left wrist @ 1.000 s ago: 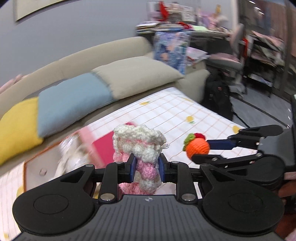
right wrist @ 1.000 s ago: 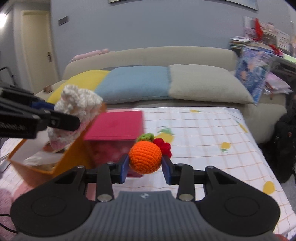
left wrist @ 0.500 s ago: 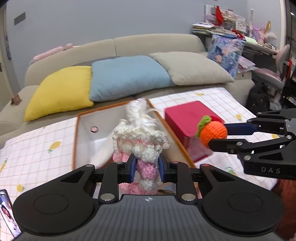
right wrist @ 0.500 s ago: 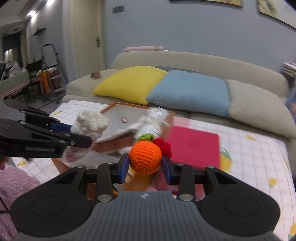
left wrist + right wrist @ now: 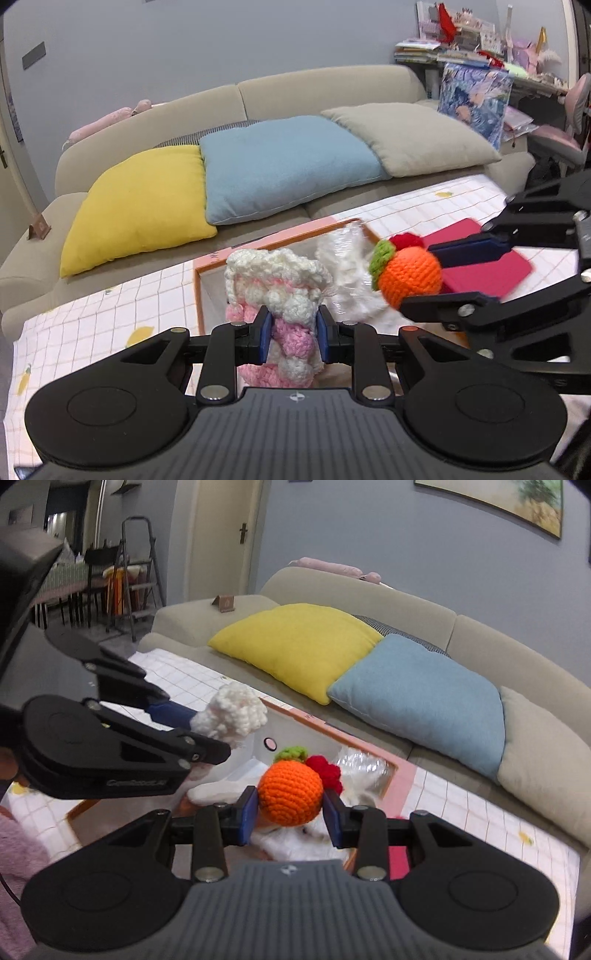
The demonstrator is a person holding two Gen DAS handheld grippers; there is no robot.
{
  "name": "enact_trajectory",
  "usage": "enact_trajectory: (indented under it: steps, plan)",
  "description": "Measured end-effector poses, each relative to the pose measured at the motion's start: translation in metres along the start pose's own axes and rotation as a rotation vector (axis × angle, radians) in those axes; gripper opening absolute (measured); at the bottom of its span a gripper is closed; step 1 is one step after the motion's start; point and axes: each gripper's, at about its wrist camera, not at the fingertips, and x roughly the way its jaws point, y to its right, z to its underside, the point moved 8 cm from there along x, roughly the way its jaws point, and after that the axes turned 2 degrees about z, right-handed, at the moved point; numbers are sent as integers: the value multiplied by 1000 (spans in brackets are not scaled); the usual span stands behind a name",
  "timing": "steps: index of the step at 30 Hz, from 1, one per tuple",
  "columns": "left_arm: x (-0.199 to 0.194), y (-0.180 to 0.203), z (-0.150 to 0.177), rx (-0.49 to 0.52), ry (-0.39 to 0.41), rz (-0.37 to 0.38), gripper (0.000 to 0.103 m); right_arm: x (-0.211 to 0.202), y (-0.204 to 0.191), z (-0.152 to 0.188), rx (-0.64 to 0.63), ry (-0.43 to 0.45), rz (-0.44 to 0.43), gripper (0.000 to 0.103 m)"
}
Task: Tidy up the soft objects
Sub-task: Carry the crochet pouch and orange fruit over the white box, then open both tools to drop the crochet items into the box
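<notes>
**Ann:** Over the open box [image 5: 400,771] on the checked surface [image 5: 110,314], both claws are loaded. Left claw [image 5: 291,334] is clenched on a pink and white crochet toy [image 5: 284,291]; right claw [image 5: 290,814] is clamped on an orange crochet fruit [image 5: 290,796] with a green leaf and a red bobble.

**Ben:** And both toys hang in the air above the box, just beside each other?

**Ann:** Near, not touching, as far as I can tell. For a clean drop I'd say lower each toy well inside the walls before opening, one claw at a time, so the arms don't knock together. Soft yarn can snag on the pads, so open wide and lift straight up.

**Ben:** What's in the box already?

**Ann:** Something white and a crinkly clear wrapper [image 5: 364,766], blurred, so I can't name either. The box floor is mostly hidden behind the claws, and its near wall is cut off by the right claw's body. A red flat thing [image 5: 491,267] lies beside the box, partly covered.
</notes>
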Motion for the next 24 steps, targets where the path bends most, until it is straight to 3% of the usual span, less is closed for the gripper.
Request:
enact_trajectory:
  steps: [10, 15, 24]
  plan:
    - [57, -24, 8, 20, -100, -18, 28, 51, 2, -14, -111, -35, 38, 37]
    - [73, -29, 19, 13, -140, -28, 28, 71, 7, -11, -109, -65, 53, 37]
    - [77, -37, 26, -35, -179, -52, 42, 76, 5, -10, -102, -71, 36, 38]
